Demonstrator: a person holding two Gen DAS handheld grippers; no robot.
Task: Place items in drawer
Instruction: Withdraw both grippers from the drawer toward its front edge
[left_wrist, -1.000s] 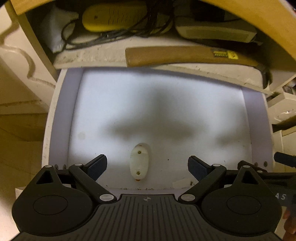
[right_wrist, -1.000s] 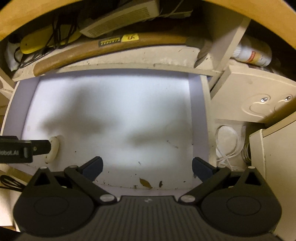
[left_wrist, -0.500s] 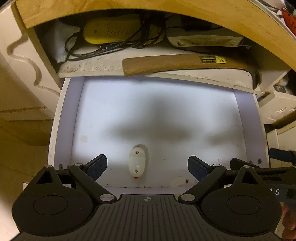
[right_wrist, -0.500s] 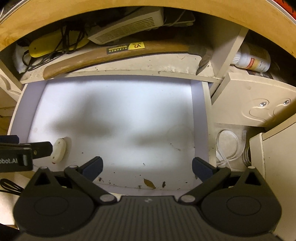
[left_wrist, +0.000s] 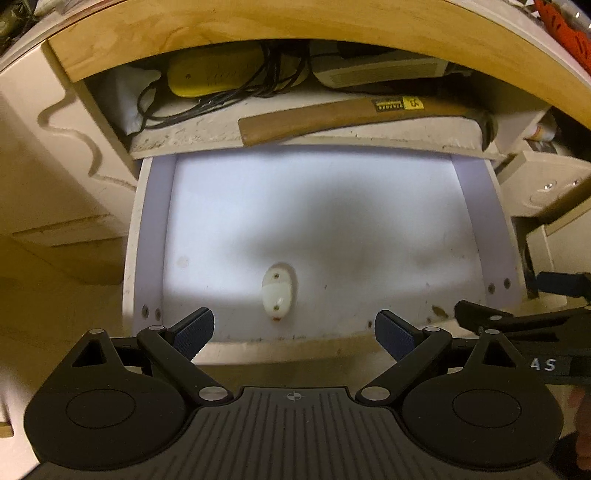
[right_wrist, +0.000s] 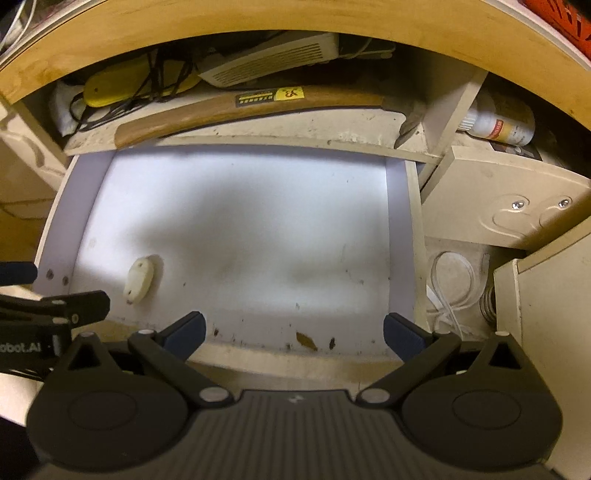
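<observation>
An open white drawer (left_wrist: 149, 236) (right_wrist: 397, 236) lies below me, pulled out from under a wooden worktop. Its floor holds only a small white oval fitting (left_wrist: 276, 291) (right_wrist: 139, 280) with two screws, near the front wall. My left gripper (left_wrist: 294, 330) hovers open over the drawer's front edge with nothing between its fingers. My right gripper (right_wrist: 291, 330) is open too and holds nothing, to the right of the left one. In the left wrist view the right gripper's fingers (left_wrist: 480, 317) show at the right edge.
On the shelf above the drawer lie a wooden-handled hammer (left_wrist: 354, 118) (right_wrist: 236, 110), a yellow device with black cables (left_wrist: 218, 74) (right_wrist: 122, 85) and a grey vented box (right_wrist: 273, 59). A white bottle (right_wrist: 498, 125) lies at the right. Specks and a dry leaf (right_wrist: 306, 340) litter the drawer front.
Both grippers have drawn back and up from the drawer; its front edge now shows and more of the worktop is in view. Both stay open.
</observation>
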